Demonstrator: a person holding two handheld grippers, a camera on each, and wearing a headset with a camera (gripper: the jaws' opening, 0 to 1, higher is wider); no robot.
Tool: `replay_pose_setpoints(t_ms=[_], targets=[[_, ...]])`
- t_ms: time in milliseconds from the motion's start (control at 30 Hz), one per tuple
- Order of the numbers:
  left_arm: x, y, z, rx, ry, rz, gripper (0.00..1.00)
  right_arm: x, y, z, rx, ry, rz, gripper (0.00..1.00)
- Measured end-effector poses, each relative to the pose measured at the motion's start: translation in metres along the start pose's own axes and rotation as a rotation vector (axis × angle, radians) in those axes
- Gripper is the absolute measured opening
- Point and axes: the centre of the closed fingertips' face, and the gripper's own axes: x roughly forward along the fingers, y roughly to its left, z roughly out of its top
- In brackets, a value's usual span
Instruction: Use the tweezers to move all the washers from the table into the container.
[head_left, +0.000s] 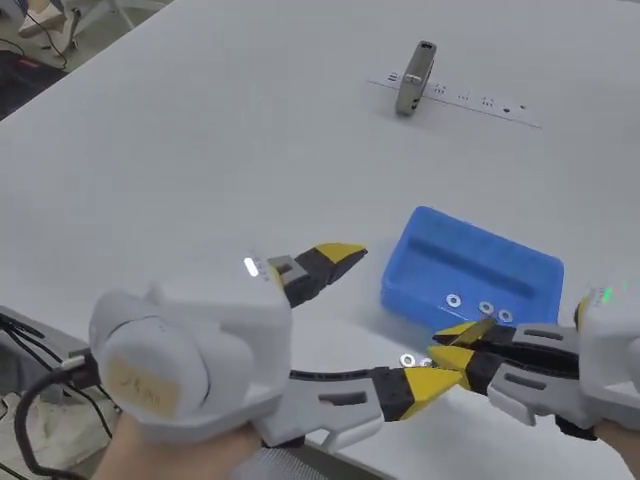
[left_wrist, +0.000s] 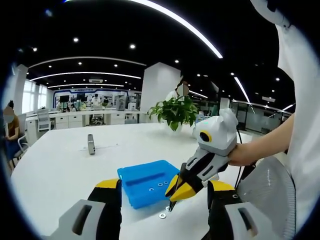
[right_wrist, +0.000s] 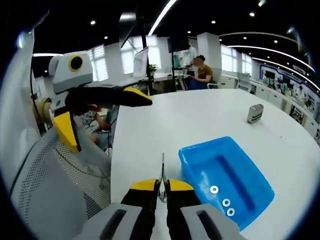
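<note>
Right gripper fingers (right_wrist: 146, 186) clenched on tweezers (right_wrist: 163, 170); left gripper (left_wrist: 164, 186) spread, idle. One washer (head_left: 408, 360) seen on table (head_left: 200, 150), just near of container (head_left: 490, 238). Pick step judged pending: tips to be lowered, washer pinched.

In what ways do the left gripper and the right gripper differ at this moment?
The left gripper has its jaws spread wide, while the right gripper has its jaws closed. The left gripper holds nothing, while the right gripper grips the tweezers. Both have yellow and black jaw tips, and both sit near the blue container.
</note>
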Motion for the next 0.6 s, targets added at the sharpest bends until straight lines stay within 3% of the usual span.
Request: replay_pose_setpoints(t_ms=[167,333,433,600], targets=[[0.000,0.002,0.000,-0.005,-0.002,0.007,0.70,-0.014,-0.007,0.032,0.035,-0.102,-0.002,0.03],[0.000,0.002,-0.001,-0.003,0.006,0.008,0.70,-0.022,-0.026,0.058,0.078,-0.195,-0.033,0.03],[0.000,0.002,-0.002,-0.003,0.010,0.009,0.70,-0.020,-0.039,0.061,0.102,-0.206,-0.058,0.03],[0.000,0.002,-0.003,-0.004,0.014,0.010,0.69,-0.007,-0.061,0.051,0.159,-0.173,-0.112,0.03]])
